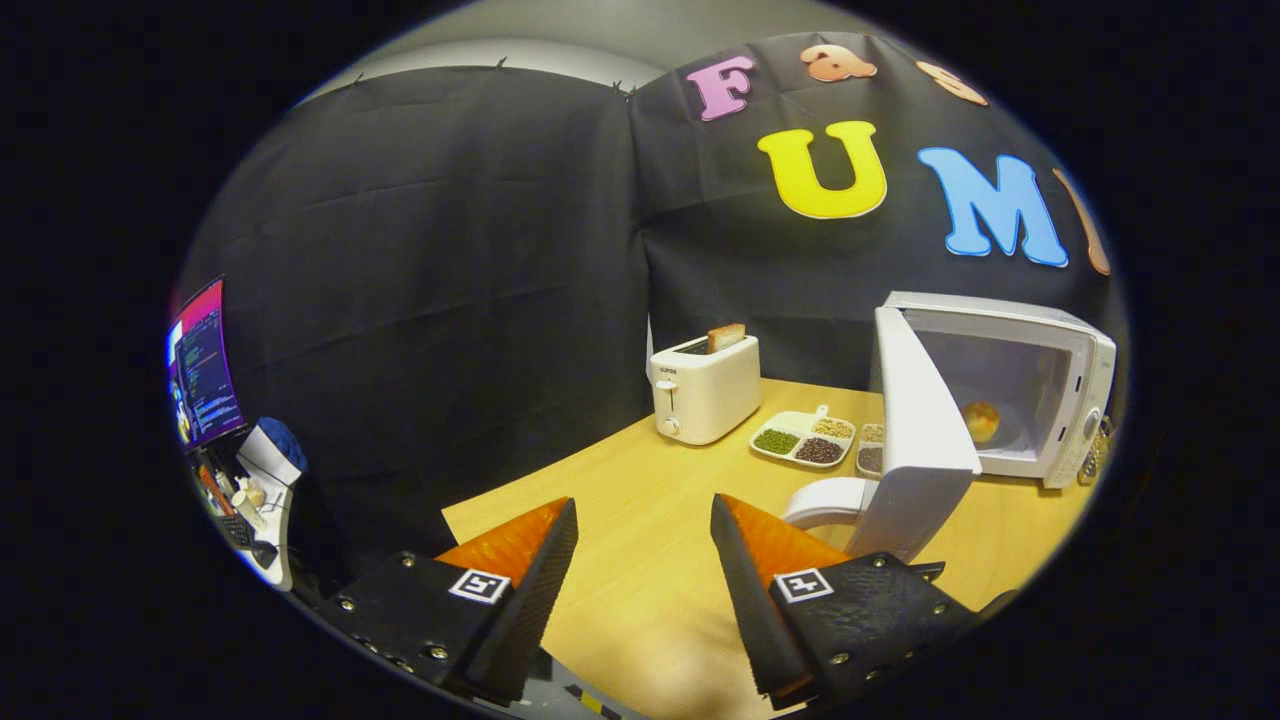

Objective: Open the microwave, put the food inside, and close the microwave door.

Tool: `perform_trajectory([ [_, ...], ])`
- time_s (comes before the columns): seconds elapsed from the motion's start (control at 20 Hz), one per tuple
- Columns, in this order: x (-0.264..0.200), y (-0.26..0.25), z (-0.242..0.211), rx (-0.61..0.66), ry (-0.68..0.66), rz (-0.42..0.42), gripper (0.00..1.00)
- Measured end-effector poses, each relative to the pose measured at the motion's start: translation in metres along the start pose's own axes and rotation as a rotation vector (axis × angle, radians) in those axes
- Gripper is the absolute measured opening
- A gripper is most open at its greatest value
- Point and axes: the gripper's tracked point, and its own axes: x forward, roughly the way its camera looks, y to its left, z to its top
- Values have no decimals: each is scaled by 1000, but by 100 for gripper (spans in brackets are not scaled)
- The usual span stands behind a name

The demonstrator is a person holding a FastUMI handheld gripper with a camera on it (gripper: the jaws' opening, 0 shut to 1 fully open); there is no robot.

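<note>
Looking along the fingers, I see first the big light wooden table (640,560), which carries everything. On it, beyond my right finger, stands the white box-shaped microwave (1040,330), and its white door (915,430) is swung wide open toward me, so the cavity is free to see. Inside, on the glass turntable, lies the small round golden bun (981,421); this is the food, so I judge that the putting-in step is done and only the closing is left. The door stands open like this because nothing has pushed it back yet.

More to the left, near the black cloth wall, is the white plastic toaster (705,388) with one brown slice of toast (726,337) standing up in its slot. Between the toaster and the microwave lies a white divided dish (805,438) with green, dark and pale beans in separate compartments. A white round bowl (830,500) sits just in front of the door, partly hidden behind it.

My gripper (645,545) has its fingers spread apart and holds nothing; bare table shows between them. I think the next move is to bring a finger against the outer face of the door and push it closed, taking care for the bowl nearby.
</note>
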Motion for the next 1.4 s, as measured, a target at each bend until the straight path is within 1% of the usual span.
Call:
perform_trajectory([
  [0.05, 0, -4, -3, 4, 3, 0, 77],
  [0.1, -3, -11, -2, 6, 6, -12, 69],
  [0.15, -5, -18, -2, 5, 7, -28, 65],
  [0.2, -7, -25, -2, 5, 10, -38, 50],
  [0.35, -8, -44, -7, -4, 26, -76, 29],
  [0.4, -12, -49, -8, -4, 37, -82, 18],
  [0.7, -16, -95, -5, 27, 38, -159, 19],
  [1.2, -29, -195, -1, 89, 23, -329, 19],
  [1.4, -32, -229, -2, 97, 21, -381, 19],
])
